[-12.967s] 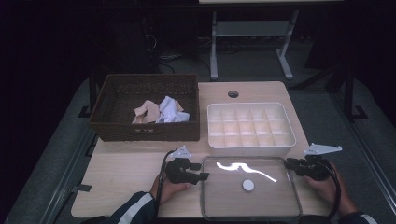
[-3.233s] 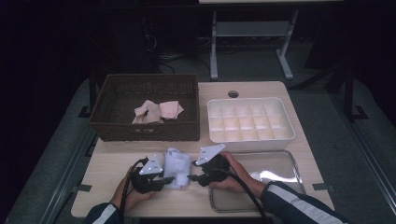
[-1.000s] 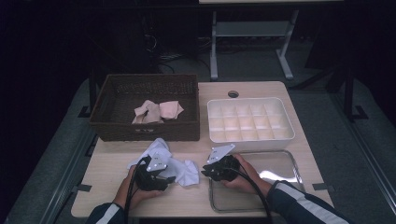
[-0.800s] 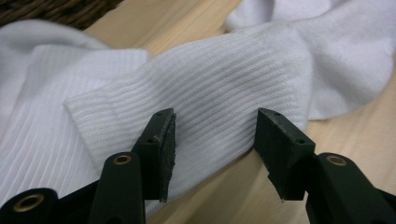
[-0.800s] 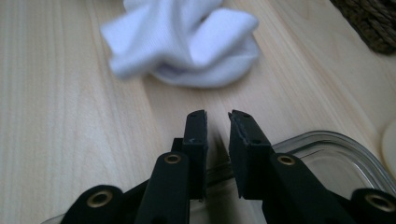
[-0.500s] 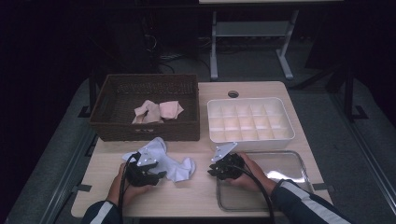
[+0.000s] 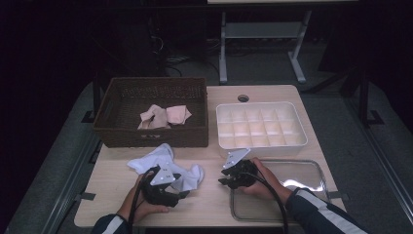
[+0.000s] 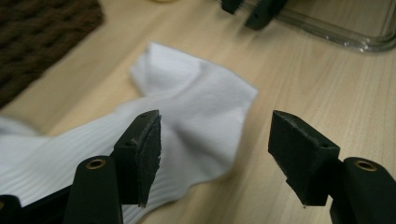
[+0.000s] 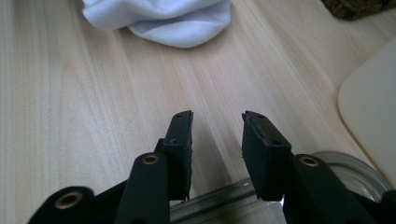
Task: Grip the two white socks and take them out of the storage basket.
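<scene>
**White sock lies loose between our two claws**

We see the white sock crumpled on the surface, at six o'clock from the woven basket. Our left claw has just been opening; its jaws stand apart over the sock's edge without pressing it. Our right claw, at three o'clock from the sock, has also been opening, nothing between its jaws, beside the clear tray.

Both grippers' fingers have just been opening, releasing the white sock onto the table.
</scene>
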### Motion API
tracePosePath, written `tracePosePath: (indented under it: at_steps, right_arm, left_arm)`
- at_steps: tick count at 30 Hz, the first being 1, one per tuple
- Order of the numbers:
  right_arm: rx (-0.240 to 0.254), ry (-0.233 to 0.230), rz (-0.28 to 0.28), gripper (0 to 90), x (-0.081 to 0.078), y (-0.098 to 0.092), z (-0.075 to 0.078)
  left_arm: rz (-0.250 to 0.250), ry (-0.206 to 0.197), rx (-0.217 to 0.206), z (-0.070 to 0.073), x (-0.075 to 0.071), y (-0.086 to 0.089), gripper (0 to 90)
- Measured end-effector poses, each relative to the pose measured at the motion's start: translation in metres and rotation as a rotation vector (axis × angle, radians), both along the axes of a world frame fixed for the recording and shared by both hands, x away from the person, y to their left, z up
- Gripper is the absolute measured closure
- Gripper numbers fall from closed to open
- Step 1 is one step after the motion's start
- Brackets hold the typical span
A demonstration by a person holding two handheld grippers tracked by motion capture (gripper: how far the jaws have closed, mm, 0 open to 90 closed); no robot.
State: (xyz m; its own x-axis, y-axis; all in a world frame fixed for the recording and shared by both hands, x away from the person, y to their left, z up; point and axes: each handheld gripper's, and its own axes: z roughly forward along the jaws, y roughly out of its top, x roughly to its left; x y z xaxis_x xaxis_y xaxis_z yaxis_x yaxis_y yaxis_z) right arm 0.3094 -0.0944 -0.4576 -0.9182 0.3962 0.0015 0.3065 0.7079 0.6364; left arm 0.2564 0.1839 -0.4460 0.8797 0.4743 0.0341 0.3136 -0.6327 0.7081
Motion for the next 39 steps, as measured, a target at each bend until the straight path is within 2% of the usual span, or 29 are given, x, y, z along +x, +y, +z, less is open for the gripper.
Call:
tracePosePath:
  at_steps: [1, 2, 4, 7, 8, 9, 10, 11, 12, 13, 14, 16, 17, 20, 23, 24, 27, 28, 31, 35, 39]
  right_arm:
    - [-0.001, -0.008, 0.004, 61.6, 0.000, 0.000, 0.000]
    - [0.006, -0.004, 0.003, 61.4, 0.000, 0.000, 0.000]
    - [0.007, -0.003, 0.006, 60.8, 0.000, 0.000, 0.000]
    - [0.008, -0.018, 0.025, 60.8, 0.001, 0.001, 0.000]
    - [0.017, -0.018, 0.027, 60.7, 0.001, 0.001, 0.000]
    - [0.025, -0.001, 0.017, 60.1, -0.001, 0.002, 0.002]
    - [0.033, -0.005, 0.026, 58.9, -0.002, 0.003, 0.002]
    - [0.037, -0.002, 0.031, 57.5, -0.002, 0.004, 0.002]
    - [0.037, -0.031, 0.058, 56.7, -0.001, 0.004, 0.002]
    - [0.041, -0.032, 0.063, 56.7, -0.002, 0.005, 0.002]
    - [0.053, -0.022, 0.056, 56.1, -0.005, 0.006, 0.003]
    - [0.075, -0.041, 0.074, 55.7, -0.008, 0.008, 0.006]
    - [0.080, -0.054, 0.087, 55.6, -0.009, 0.008, 0.008]
    - [0.124, -0.095, 0.130, 55.4, -0.013, 0.011, 0.013]
    - [0.154, -0.098, 0.154, 54.5, -0.022, 0.016, 0.019]
    - [0.152, -0.110, 0.178, 53.9, -0.024, 0.018, 0.019]
    - [0.120, -0.100, 0.193, 53.6, -0.027, 0.024, 0.016]
    - [0.107, -0.119, 0.216, 53.7, -0.025, 0.025, 0.012]
    - [0.090, -0.086, 0.217, 53.9, -0.022, 0.031, 0.004]
    - [0.068, -0.073, 0.233, 55.3, -0.016, 0.038, -0.003]
    - [0.037, -0.077, 0.218, 62.7, -0.015, 0.044, -0.008]
  left_arm:
    - [-0.002, 0.001, 0.013, -0.002, 0.001, -0.003, 34.4]
    - [0.014, 0.001, 0.044, -0.006, 0.003, -0.006, 35.0]
    - [0.034, 0.001, 0.087, -0.012, 0.007, -0.008, 39.4]
    - [0.048, 0.014, 0.079, -0.014, 0.009, -0.006, 52.4]
    - [0.046, 0.005, 0.087, -0.013, 0.010, -0.004, 58.4]
    - [0.046, 0.010, 0.085, -0.012, 0.010, -0.004, 64.3]
    - [0.043, 0.006, 0.086, -0.012, 0.010, -0.003, 72.9]
    - [0.040, -0.009, 0.089, -0.010, 0.009, -0.003, 77.3]
    - [0.035, -0.015, 0.082, -0.008, 0.008, -0.002, 81.6]
    - [0.025, -0.021, 0.072, -0.005, 0.008, -0.002, 83.9]
    - [0.014, -0.029, 0.058, -0.002, 0.007, -0.002, 85.0]
    - [-0.008, -0.026, 0.026, 0.004, 0.005, -0.002, 85.8]
    - [-0.021, -0.036, 0.013, 0.007, 0.004, -0.002, 86.1]
    - [-0.035, -0.029, -0.026, 0.014, 0.003, -0.005, 86.1]
    - [-0.044, -0.030, -0.041, 0.018, 0.004, -0.010, 84.9]
    - [-0.039, -0.027, -0.046, 0.020, 0.005, -0.012, 84.7]
    - [-0.028, -0.023, -0.047, 0.019, 0.010, -0.015, 83.7]
    - [-0.027, -0.016, -0.049, 0.018, 0.012, -0.015, 83.7]
    - [-0.021, 0.003, -0.051, 0.014, 0.016, -0.016, 82.8]
    - [-0.012, 0.013, -0.065, 0.014, 0.020, -0.013, 82.5]
    - [-0.011, 0.016, -0.072, 0.013, 0.021, -0.010, 82.1]
